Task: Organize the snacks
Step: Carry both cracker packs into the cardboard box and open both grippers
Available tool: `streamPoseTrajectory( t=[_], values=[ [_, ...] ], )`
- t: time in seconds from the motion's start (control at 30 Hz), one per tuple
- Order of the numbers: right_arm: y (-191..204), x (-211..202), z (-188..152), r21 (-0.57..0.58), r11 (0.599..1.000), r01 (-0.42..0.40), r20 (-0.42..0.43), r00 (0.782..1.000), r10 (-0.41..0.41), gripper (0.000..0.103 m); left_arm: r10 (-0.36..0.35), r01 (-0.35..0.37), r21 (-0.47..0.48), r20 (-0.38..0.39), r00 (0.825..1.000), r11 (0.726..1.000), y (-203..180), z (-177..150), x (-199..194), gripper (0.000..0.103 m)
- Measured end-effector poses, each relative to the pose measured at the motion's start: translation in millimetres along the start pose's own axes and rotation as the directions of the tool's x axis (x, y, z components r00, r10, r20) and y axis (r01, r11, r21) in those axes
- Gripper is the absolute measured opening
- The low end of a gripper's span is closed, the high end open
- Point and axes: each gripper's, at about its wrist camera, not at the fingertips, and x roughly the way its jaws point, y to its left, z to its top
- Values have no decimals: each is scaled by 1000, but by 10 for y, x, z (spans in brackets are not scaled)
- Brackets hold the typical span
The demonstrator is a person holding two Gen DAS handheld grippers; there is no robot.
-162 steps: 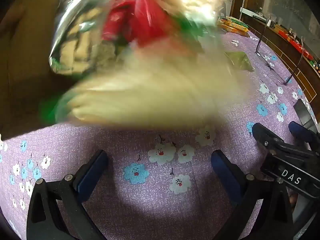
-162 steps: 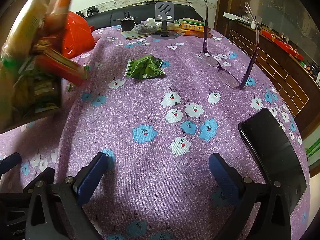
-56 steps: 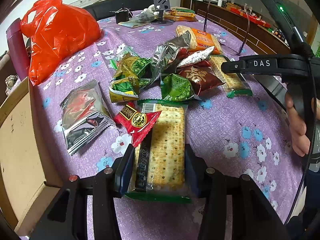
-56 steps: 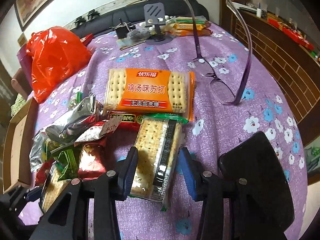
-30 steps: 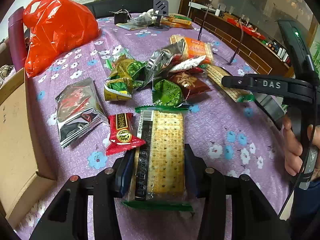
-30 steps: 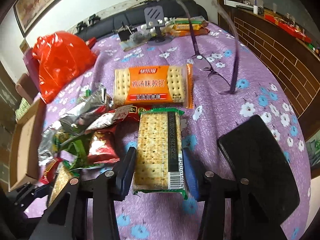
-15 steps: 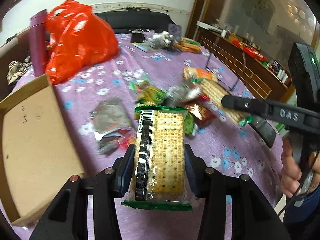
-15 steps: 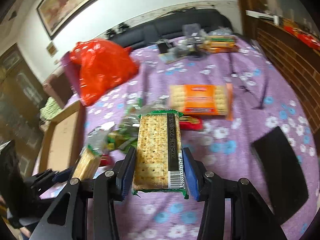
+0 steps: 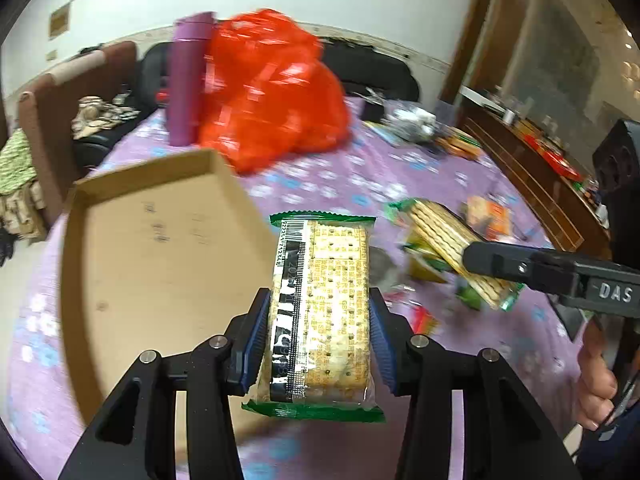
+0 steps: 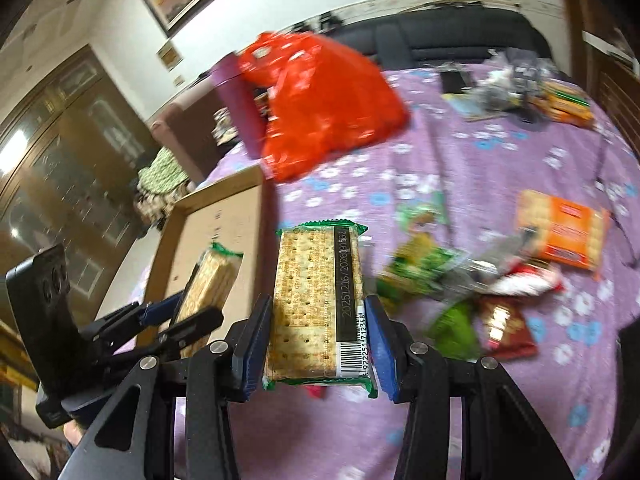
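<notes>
My left gripper (image 9: 318, 340) is shut on a green-edged cracker pack (image 9: 320, 300) and holds it in the air beside the right edge of an empty cardboard box (image 9: 160, 264). My right gripper (image 10: 316, 340) is shut on a second, like cracker pack (image 10: 316, 300), held above the table right of the box (image 10: 208, 240). The left gripper with its pack (image 10: 212, 280) shows over the box in the right wrist view. The right gripper's pack (image 9: 456, 248) shows in the left wrist view. A heap of loose snack packets (image 10: 460, 280) lies on the purple flowered cloth.
A red plastic bag (image 9: 272, 100) and a purple cylinder (image 9: 186, 80) stand behind the box. An orange cracker pack (image 10: 560, 232) lies at the right. Clutter sits at the table's far end (image 10: 516, 84). A black phone (image 10: 630, 344) lies at the right edge.
Both grippers have lifted their cracker packs off the table and swung left toward the cardboard box. The snack heap now lies to the right.
</notes>
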Motion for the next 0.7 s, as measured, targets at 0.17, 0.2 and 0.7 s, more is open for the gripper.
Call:
streamPoseTrajectory(
  t=[0.17,0.2,0.7],
  values=[
    [346,345,211,-41,998,-44,-32,999,43,50,80,-80,-62,-5,997,995,534,166,23,46],
    [411,419,249,-49,998,-51,-39,998,49,50,93,-93,-70,-8,996,993,619,193,42,46],
    [1002,1776,876,-54,997,-58,-140,989,50,51,218,-243,-173,-153,964,955,1595,581,742,46]
  ],
)
